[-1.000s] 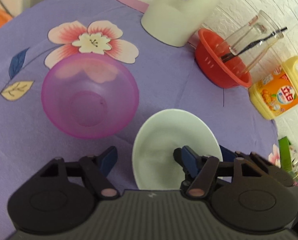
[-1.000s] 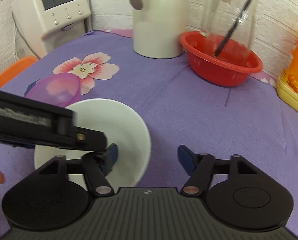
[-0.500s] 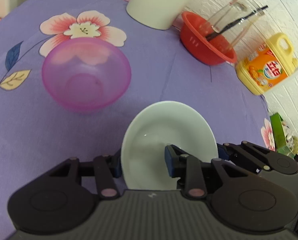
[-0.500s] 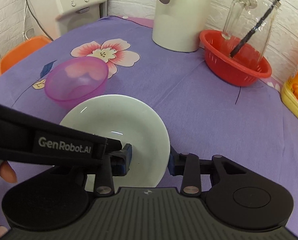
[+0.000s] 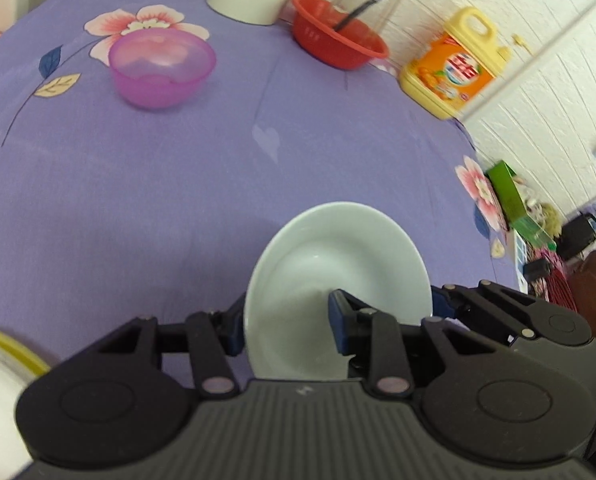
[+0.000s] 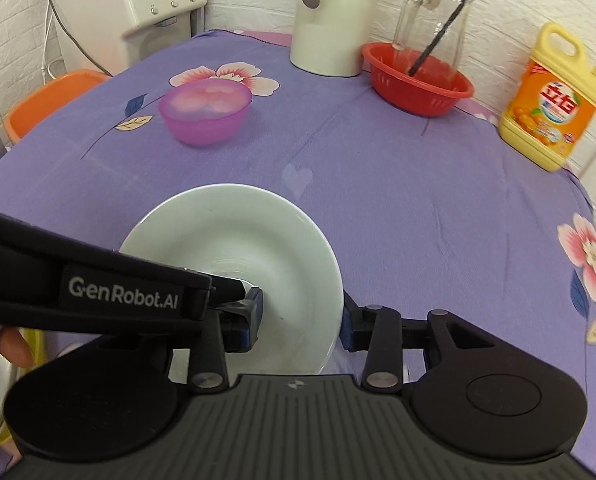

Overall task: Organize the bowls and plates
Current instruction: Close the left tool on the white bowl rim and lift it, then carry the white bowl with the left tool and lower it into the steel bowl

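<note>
A white plate is held over the near part of the purple flowered tablecloth. Both grippers grip it. My left gripper is shut on the plate's left rim, one finger inside the dish and one outside. My right gripper is shut on its right rim in the same way. In the left wrist view the right gripper reaches in from the right. The left gripper's body crosses the right wrist view. A translucent pink bowl stands alone further back on the left.
A white kettle and a red basket holding a glass jar with a black stick stand at the back. A yellow detergent bottle is at the right edge. A yellow-rimmed white dish lies near left. A white appliance and an orange stool are off the table.
Both grippers closed on the white plate's rims, then carried it toward the near edge, away from the pink bowl. The yellow-rimmed dish has come into the left wrist view.
</note>
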Demonstrator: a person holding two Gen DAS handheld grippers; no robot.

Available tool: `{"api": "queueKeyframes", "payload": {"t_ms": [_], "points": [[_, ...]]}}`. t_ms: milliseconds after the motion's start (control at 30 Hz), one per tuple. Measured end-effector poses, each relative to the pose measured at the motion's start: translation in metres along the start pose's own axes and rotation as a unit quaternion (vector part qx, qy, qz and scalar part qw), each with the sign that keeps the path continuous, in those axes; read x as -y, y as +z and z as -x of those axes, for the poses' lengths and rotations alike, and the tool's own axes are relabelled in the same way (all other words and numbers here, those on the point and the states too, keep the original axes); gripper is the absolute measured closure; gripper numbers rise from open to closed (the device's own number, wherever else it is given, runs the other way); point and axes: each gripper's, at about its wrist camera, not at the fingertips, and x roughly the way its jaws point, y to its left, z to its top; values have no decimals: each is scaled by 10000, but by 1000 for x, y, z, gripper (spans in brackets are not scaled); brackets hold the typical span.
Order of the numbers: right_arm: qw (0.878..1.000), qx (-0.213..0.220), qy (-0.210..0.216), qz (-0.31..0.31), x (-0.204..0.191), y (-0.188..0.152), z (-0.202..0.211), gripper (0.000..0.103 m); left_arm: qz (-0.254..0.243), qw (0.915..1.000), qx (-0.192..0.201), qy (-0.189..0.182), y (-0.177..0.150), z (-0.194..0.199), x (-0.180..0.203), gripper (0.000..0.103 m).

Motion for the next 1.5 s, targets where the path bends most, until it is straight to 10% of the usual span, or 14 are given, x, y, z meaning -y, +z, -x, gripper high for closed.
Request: {"api": "queueKeyframes", "payload": {"t_ms": [433,1500], "points": [[9977,164,-614,-217,-30,-80,72,28,-501,9987,20,-134,-85,43,26,77],[9991,-167,-136,-371,-24,-77,76,17,-270,9973,-180,-653,-69,60,15,76]]}}
